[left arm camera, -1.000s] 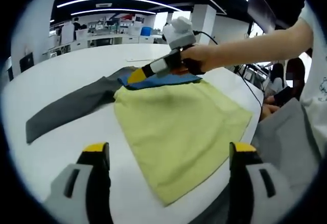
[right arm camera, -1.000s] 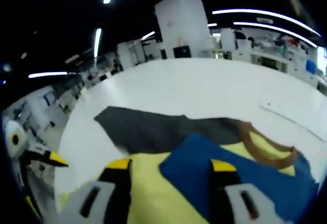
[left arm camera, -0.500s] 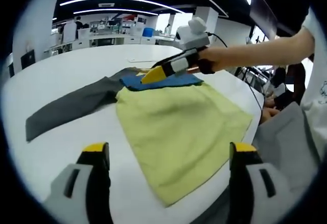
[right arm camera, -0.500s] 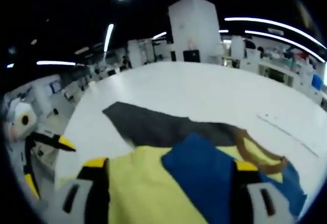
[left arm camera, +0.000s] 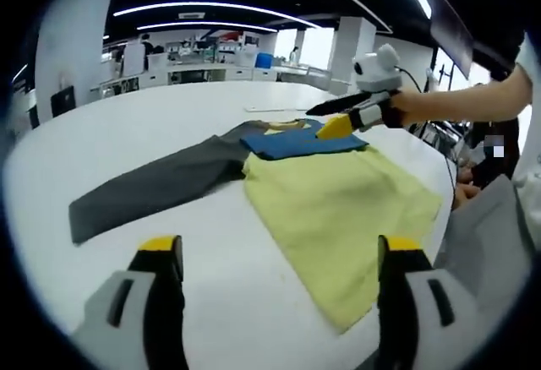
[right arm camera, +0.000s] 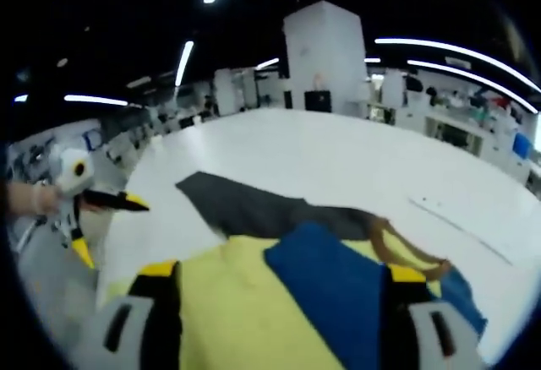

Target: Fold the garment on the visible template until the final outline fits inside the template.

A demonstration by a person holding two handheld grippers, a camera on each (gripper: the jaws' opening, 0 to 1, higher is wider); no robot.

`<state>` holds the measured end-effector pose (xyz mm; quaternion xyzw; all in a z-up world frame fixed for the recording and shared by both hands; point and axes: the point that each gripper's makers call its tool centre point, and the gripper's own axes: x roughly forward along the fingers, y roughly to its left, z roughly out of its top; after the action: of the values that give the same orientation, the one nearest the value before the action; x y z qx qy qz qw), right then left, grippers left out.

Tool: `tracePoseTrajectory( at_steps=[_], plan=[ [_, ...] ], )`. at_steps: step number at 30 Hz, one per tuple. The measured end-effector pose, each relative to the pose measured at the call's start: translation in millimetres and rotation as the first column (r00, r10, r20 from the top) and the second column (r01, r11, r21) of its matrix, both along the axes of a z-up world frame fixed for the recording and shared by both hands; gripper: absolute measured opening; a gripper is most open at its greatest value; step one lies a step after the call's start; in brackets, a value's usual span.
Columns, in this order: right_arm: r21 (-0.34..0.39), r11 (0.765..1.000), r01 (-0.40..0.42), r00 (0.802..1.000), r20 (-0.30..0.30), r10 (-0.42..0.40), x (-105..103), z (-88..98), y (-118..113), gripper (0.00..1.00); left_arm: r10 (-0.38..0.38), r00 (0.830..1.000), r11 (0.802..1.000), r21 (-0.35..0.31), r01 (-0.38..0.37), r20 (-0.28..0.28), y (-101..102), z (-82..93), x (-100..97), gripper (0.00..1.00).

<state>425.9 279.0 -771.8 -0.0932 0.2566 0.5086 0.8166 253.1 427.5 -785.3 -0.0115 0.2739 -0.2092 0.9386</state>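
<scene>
A garment lies flat on the white table (left arm camera: 127,125): a yellow body (left arm camera: 347,201), a blue panel (left arm camera: 296,144) at the collar end and a grey sleeve (left arm camera: 161,188) stretched out to the left. My left gripper (left arm camera: 279,256) stands open over the near table edge, short of the yellow hem. A hand holds my right gripper (left arm camera: 318,123) just above the blue panel's right corner. In the right gripper view its own jaws (right arm camera: 279,277) are wide apart over the yellow body (right arm camera: 228,302) and blue panel (right arm camera: 338,281), with the grey sleeve (right arm camera: 254,205) and a brown collar (right arm camera: 397,252) beyond.
The table's rounded edge runs close along the garment's right side (left arm camera: 439,193), where a person in grey trousers (left arm camera: 486,235) stands. The left gripper (right arm camera: 114,222) and its hand show off the table's left edge. Office desks and a white pillar (right arm camera: 325,57) stand far behind.
The right gripper's jaws have spread wider, and it has lifted off the blue panel and drawn back to the right. The left view has swung, so the garment sits further right.
</scene>
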Motion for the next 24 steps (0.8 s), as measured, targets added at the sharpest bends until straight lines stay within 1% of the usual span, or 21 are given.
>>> tracePoseTrajectory(
  at_steps=[1, 3, 5, 6, 7, 8, 10, 11, 13, 14, 15, 16, 17, 18, 19, 20, 21, 22, 23, 24],
  plan=[
    [0.000, 1.000, 0.005, 1.000, 0.003, -0.005, -1.0, 0.6, -5.2, 0.99, 0.014, 1.000, 1.000, -0.005, -0.014, 0.001, 11.3, -1.0, 3.4, 0.93],
    [-0.001, 1.000, 0.009, 1.000, 0.006, -0.009, -2.8, 1.1, -11.3, 0.99, 0.039, 0.999, 0.999, -0.013, -0.039, 0.000, 23.5, -0.5, 7.9, 0.92],
    [0.005, 0.999, 0.032, 0.999, -0.005, -0.032, -1.4, 1.2, -18.8, 0.99, 0.070, 0.998, 0.997, -0.018, -0.070, -0.003, 36.5, 0.3, 12.6, 0.91],
    [0.012, 0.999, 0.042, 0.999, 0.000, -0.042, -2.7, 4.2, -23.3, 0.99, 0.082, 0.997, 0.996, -0.020, -0.082, 0.000, 42.0, 0.8, 14.8, 0.91],
    [0.015, 0.998, 0.054, 0.999, 0.002, -0.054, -2.6, 5.5, -27.4, 0.98, 0.102, 0.995, 0.994, -0.028, -0.102, 0.002, 55.6, 0.1, 19.2, 0.90],
    [0.020, 0.998, 0.062, 0.998, 0.000, -0.062, -5.5, 7.7, -32.0, 0.96, 0.128, 0.992, 0.991, -0.038, -0.128, -0.003, 63.3, -0.4, 22.2, 0.90],
    [0.036, 0.996, 0.076, 0.997, -0.006, -0.076, -10.4, 7.9, -34.2, 0.97, 0.173, 0.985, 0.983, -0.066, -0.173, 0.001, 79.1, 0.8, 29.8, 0.89],
    [0.040, 0.996, 0.080, 0.997, -0.007, -0.079, -11.5, 8.5, -35.7, 0.98, 0.207, 0.978, 0.976, -0.074, -0.206, 0.005, 90.4, 1.5, 34.3, 0.89],
    [0.046, 0.995, 0.089, 0.996, -0.012, -0.088, -14.0, 10.6, -39.3, 0.98, 0.232, 0.973, 0.970, -0.073, -0.231, 0.012, 99.7, 2.0, 37.7, 0.87],
    [0.054, 0.995, 0.088, 0.996, -0.021, -0.087, -15.5, 11.6, -40.7, 0.97, 0.269, 0.963, 0.961, -0.075, -0.267, 0.018, 111.1, 2.3, 41.3, 0.85],
    [0.060, 0.994, 0.089, 0.996, -0.016, -0.088, -18.6, 14.4, -41.5, 0.98, 0.287, 0.958, 0.956, -0.078, -0.284, 0.025, 122.1, 1.7, 45.1, 0.84],
    [0.060, 0.994, 0.086, 0.996, -0.014, -0.085, -22.6, 16.9, -42.3, 0.98, 0.326, 0.945, 0.942, -0.095, -0.323, 0.016, 135.4, -2.1, 48.2, 0.83],
    [0.060, 0.995, 0.084, 0.996, -0.013, -0.083, -25.4, 18.5, -43.3, 0.97, 0.347, 0.938, 0.933, -0.105, -0.345, -0.001, 141.7, -5.8, 49.4, 0.83],
    [0.061, 0.995, 0.084, 0.996, -0.012, -0.083, -29.8, 20.7, -44.5, 0.97, 0.376, 0.927, 0.919, -0.127, -0.372, 0.006, 150.9, -6.4, 52.5, 0.83],
    [0.068, 0.994, 0.089, 0.996, -0.010, -0.088, -31.7, 23.3, -46.5, 0.98, 0.393, 0.920, 0.913, -0.123, -0.389, 0.009, 158.3, -8.6, 53.1, 0.83],
    [0.075, 0.993, 0.090, 0.996, -0.015, -0.089, -33.5, 25.0, -48.0, 0.97, 0.418, 0.908, 0.902, -0.121, -0.416, -0.001, 165.8, -11.7, 52.7, 0.83],
    [0.080, 0.992, 0.095, 0.995, -0.020, -0.094, -34.4, 25.9, -49.8, 0.97, 0.437, 0.900, 0.893, -0.120, -0.433, 0.002, 167.5, -12.2, 51.4, 0.83],
    [0.087, 0.991, 0.103, 0.995, -0.025, -0.101, -33.9, 26.7, -52.0, 0.97, 0.456, 0.890, 0.884, -0.120, -0.453, 0.004, 175.0, -14.8, 51.8, 0.82],
    [0.095, 0.989, 0.112, 0.993, -0.032, -0.110, -34.2, 26.7, -55.6, 0.97, 0.472, 0.882, 0.875, -0.119, -0.469, -0.007, 181.8, -19.1, 51.6, 0.82],
    [0.103, 0.987, 0.127, 0.991, -0.042, -0.123, -33.7, 26.4, -57.9, 0.97, 0.476, 0.879, 0.873, -0.117, -0.474, -0.009, 185.4, -21.6, 51.6, 0.81]
  ],
)
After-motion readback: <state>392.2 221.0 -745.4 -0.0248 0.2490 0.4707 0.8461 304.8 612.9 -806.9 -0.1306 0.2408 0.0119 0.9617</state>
